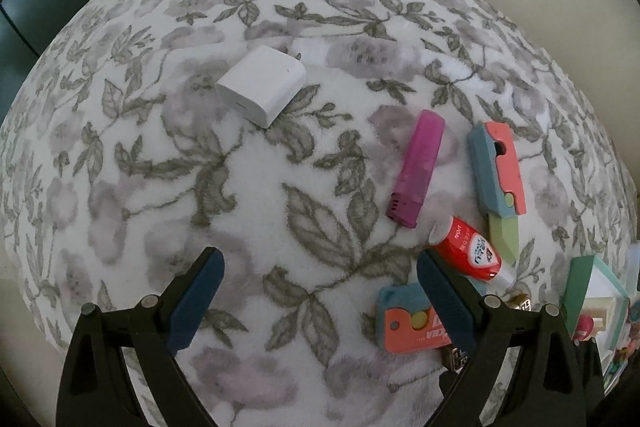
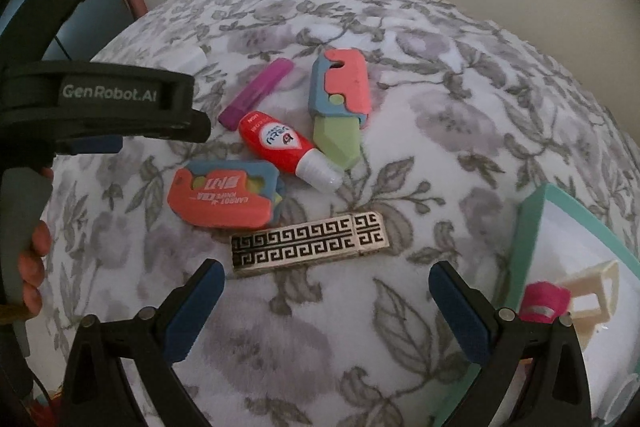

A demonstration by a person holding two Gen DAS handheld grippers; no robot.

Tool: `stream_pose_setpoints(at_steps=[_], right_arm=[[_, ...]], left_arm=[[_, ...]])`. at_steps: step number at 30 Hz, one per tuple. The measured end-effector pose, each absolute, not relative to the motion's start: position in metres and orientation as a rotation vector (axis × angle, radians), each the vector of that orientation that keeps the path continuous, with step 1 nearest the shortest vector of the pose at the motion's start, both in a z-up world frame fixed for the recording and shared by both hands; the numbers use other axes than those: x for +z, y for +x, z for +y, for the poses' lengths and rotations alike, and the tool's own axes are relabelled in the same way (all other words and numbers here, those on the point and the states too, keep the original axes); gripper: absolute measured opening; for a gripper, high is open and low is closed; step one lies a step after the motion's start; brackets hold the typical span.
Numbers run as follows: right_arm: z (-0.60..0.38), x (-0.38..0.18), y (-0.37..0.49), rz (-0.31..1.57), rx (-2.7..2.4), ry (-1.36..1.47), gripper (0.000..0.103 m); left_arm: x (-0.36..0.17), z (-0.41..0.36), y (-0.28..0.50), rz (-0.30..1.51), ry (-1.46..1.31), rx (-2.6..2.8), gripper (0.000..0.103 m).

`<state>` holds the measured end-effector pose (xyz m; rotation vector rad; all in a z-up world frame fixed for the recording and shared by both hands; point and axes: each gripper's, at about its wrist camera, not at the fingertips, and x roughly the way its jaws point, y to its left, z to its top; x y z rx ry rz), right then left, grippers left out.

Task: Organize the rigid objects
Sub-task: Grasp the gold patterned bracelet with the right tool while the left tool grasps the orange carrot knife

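**Small items clustered on the blanket, box at the edge**

Taking the glue tube in the right wrist view as the clock centre, everything lies on the blanket. The open toy knife is at 1 o'clock, just beside the tube. The lighter lies at 11 o'clock, its near end next to the tube's base. The folded toy knife sits at 7 o'clock. The patterned bar lies at 5 o'clock, just before the folded knife. The box stands at 4 o'clock, well apart. In the left wrist view the charger lies alone, far at 10 o'clock from the lighter.
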<state>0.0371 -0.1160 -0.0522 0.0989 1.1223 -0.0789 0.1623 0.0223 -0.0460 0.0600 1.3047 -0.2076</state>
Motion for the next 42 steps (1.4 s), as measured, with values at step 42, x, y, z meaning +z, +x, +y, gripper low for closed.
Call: stream_pose_setpoints(at_steps=[42], right_arm=[[-0.143, -0.054, 0.039, 1.107, -0.168, 0.115, 0.083]], left_arm=[[-0.054, -0.049, 0.138, 1.361, 0.077, -0.311, 0.097]])
